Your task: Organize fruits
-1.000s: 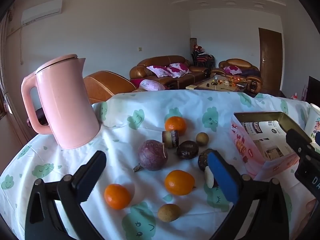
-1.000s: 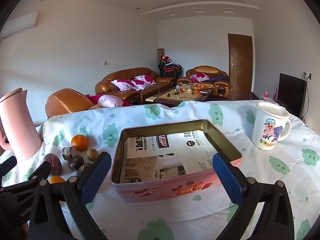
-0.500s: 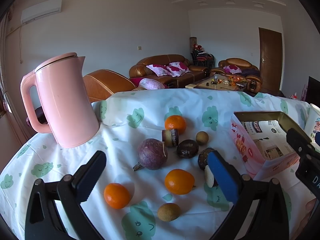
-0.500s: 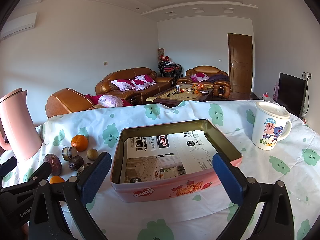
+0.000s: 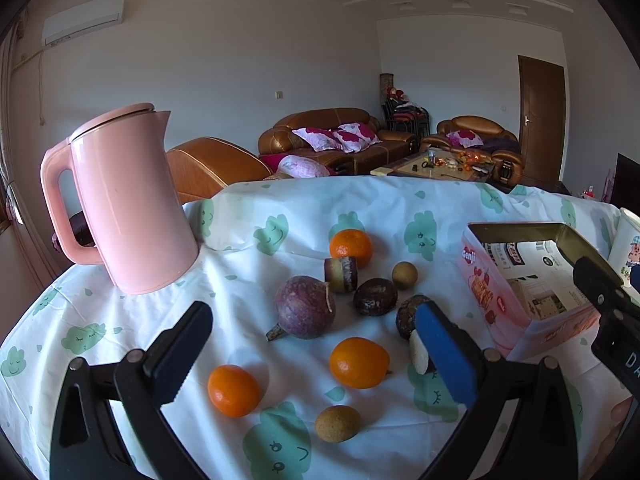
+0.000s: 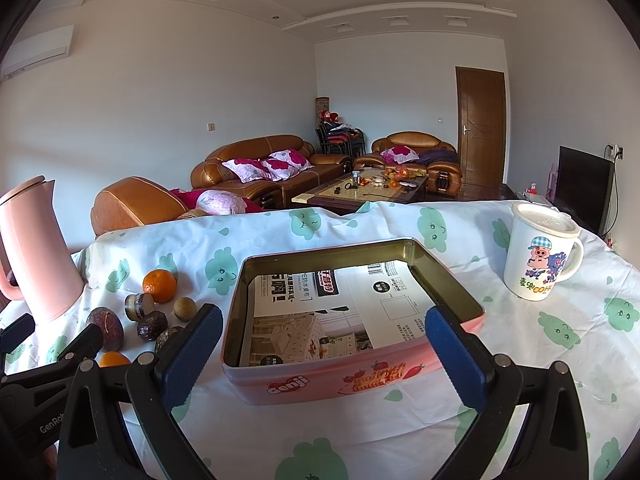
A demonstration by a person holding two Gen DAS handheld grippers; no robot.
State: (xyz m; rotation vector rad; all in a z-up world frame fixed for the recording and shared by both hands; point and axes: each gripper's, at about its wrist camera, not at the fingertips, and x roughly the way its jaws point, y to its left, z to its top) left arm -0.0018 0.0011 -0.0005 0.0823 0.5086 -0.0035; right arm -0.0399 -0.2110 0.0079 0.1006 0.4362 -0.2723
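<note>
Several fruits lie on the patterned tablecloth: a purple passion fruit [image 5: 305,306], three oranges [image 5: 359,362] [image 5: 233,390] [image 5: 351,246], brown round fruits [image 5: 337,423] [image 5: 405,275], dark wrinkled fruits [image 5: 375,297] and a cut piece [image 5: 341,274]. My left gripper [image 5: 314,356] hangs open just above them, nothing between its fingers. A pink tin [image 6: 360,380] lined with printed paper stands to the right of the fruits. My right gripper [image 6: 320,354] is open in front of the tin's near wall, holding nothing. The fruit group [image 6: 152,320] shows at the left in the right wrist view.
A pink kettle [image 5: 124,200] stands at the table's back left. A white cartoon mug [image 6: 540,256] with a lid stands at the right, beyond the tin. The other gripper's black body [image 5: 608,312] shows at the right edge. Sofas and a coffee table lie beyond the table.
The left gripper's view has shifted very slightly; fruits sit a touch higher in frame. The right gripper and all objects are unchanged.
</note>
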